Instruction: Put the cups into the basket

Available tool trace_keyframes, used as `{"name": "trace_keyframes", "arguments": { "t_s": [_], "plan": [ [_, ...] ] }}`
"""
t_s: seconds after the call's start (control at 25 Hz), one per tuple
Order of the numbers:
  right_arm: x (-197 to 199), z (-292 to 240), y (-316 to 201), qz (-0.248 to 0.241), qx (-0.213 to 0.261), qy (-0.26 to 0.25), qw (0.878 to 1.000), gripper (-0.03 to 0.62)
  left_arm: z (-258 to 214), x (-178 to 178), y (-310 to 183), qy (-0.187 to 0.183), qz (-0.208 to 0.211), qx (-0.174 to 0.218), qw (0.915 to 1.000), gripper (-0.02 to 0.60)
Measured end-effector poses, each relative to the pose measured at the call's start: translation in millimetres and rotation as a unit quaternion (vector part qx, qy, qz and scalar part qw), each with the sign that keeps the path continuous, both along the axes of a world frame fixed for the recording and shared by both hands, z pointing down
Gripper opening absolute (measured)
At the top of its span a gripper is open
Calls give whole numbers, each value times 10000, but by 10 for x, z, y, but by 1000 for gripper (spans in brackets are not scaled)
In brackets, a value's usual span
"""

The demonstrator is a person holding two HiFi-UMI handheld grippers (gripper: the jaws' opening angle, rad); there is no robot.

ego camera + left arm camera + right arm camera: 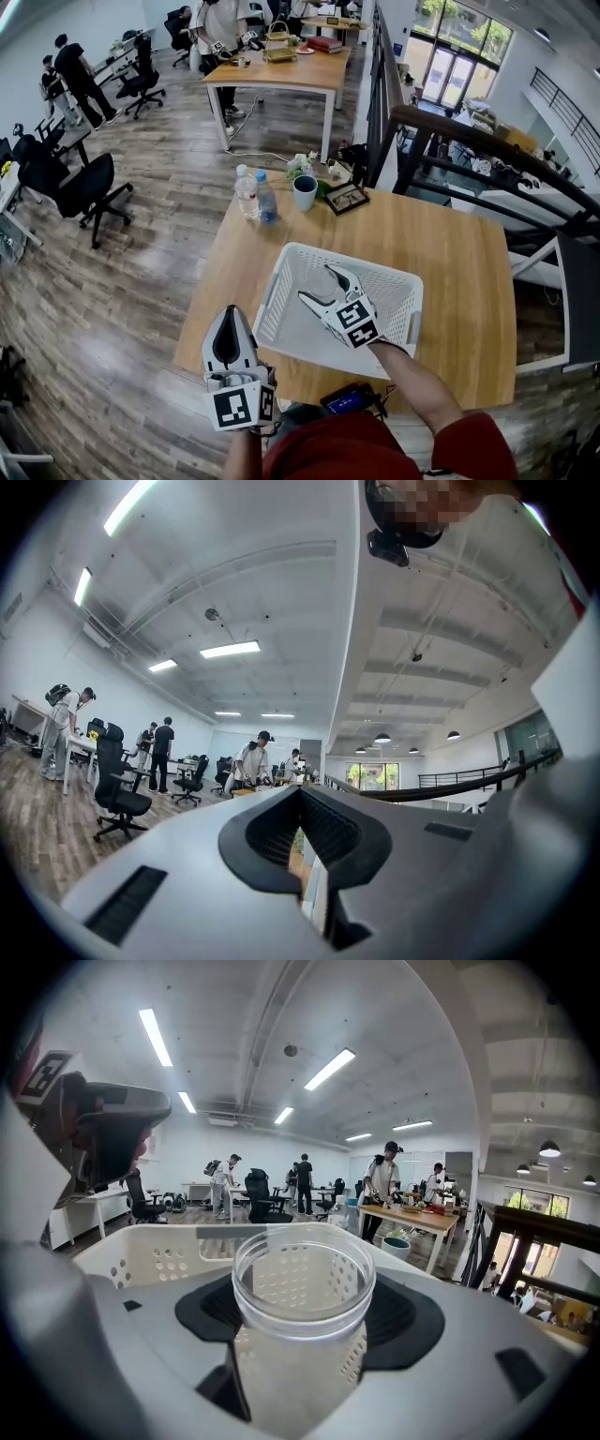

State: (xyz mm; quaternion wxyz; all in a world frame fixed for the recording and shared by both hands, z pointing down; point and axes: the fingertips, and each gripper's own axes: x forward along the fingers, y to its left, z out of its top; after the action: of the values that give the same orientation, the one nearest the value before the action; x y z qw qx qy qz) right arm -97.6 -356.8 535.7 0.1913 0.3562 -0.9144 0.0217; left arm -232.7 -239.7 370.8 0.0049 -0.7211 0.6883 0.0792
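The right gripper (317, 282) reaches forward on an outstretched forearm over the white basket (356, 258). Its jaws are clamped on a clear, empty cup (302, 1288) inside the basket. The left gripper (230, 323) hovers at the table's (450, 262) near edge, jaws together on nothing. A blue cup (305, 192), bottles (247, 195) and a frame (347, 198) stand at the far edge.

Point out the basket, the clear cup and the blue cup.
basket (270, 300): head view, left wall.
clear cup (300, 1382): right gripper view, side wall below the rim.
blue cup (305, 197): head view, outer side.
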Motion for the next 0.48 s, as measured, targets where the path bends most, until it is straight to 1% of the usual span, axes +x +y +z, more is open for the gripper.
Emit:
{"name": "trace_keyframes", "arguments": {
  "t_s": [0.36, 0.48],
  "plan": [
    [-27, 110, 16, -18, -128, 94, 9999, 357, 5, -14, 14, 33, 3, -9, 10000, 0],
    [-40, 153, 16, -32, -239, 76, 9997, 357, 5, -3, 1, 35, 9, -16, 10000, 0]
  ]
}}
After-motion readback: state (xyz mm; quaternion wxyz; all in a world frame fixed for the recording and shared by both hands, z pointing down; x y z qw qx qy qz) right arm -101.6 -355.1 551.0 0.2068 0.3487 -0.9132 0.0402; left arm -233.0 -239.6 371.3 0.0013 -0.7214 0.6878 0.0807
